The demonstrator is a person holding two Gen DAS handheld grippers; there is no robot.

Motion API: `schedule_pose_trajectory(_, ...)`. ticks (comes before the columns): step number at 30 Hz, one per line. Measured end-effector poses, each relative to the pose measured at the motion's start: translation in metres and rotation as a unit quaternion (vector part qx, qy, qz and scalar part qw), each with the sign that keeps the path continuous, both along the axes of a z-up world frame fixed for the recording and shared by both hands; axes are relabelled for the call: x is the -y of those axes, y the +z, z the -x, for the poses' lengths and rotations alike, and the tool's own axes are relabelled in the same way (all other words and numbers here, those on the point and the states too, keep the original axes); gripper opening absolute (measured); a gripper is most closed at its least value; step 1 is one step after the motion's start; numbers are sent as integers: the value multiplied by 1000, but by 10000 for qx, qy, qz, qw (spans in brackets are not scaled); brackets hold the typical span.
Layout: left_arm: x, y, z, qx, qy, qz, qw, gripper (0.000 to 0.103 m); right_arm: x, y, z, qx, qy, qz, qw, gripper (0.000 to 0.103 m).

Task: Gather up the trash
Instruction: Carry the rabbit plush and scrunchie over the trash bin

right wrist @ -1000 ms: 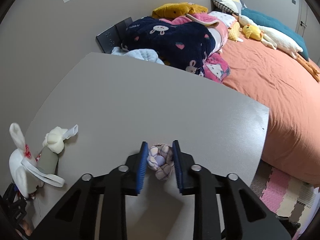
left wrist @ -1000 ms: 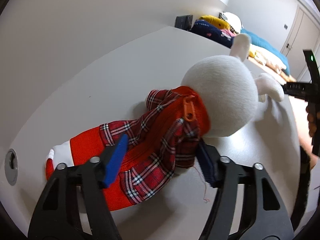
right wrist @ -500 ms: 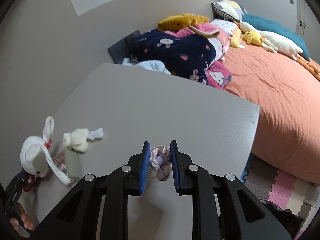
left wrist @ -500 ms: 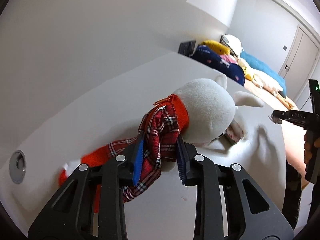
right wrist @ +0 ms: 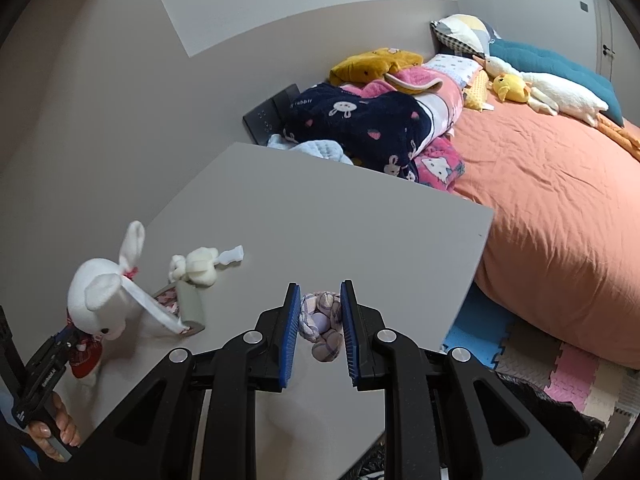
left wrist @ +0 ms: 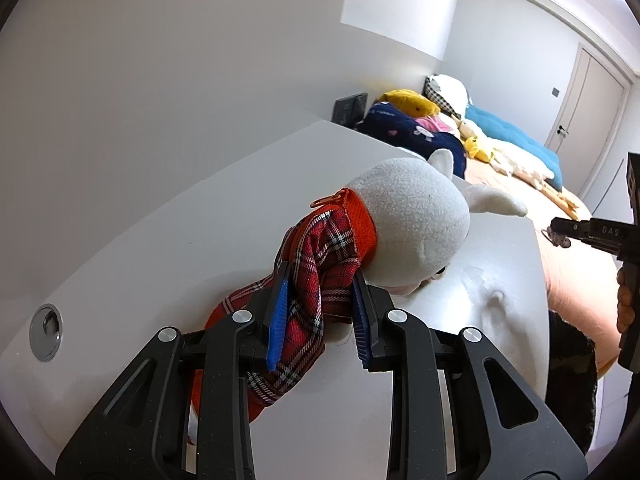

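Both views are evenly and softly lit, without glare. Strong fisheye bending is seen, with dark vignetted corners. A soft shadow is cast under the plush rabbit (left wrist: pixel 408 224) on the table (right wrist: pixel 320 216). Slight blur is found on its ear in the right view.

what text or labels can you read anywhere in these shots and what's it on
"rabbit", only partly legible, in pale letters on the navy blanket.
"OAS", partly cut off, on the black body of the right tool, seen from the left wrist view.
White lettering on the black body of the left tool, seen from the right wrist view: too small and slanted to read.
Nothing readable on the plush rabbit or the table.
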State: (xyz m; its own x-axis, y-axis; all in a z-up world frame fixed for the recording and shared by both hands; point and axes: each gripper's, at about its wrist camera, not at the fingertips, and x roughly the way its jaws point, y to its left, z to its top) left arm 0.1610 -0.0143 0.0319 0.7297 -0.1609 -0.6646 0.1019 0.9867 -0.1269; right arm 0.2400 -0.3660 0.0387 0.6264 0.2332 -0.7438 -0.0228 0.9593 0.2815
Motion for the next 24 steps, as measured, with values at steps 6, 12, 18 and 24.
schedule_pose_trajectory(6, 18, 12, 10, 71, -101, 5, 9999, 28, 14, 7, 24, 49, -34, -29, 10000, 22)
schedule_pose_trajectory(12, 36, 18, 25, 86, -203, 6, 9998, 28, 27, 16, 51, 125, -67, -23, 9999, 22)
schedule_pose_trajectory(18, 59, 26, 39, 152, -384, -38, 9991, 28, 43, 22, 74, 178, -124, -71, 9997, 22)
schedule_pose_trajectory(24, 85, 26, 45, 130, -609, -16, 9981, 28, 61, 22, 96, 184, -230, -68, 9995, 22)
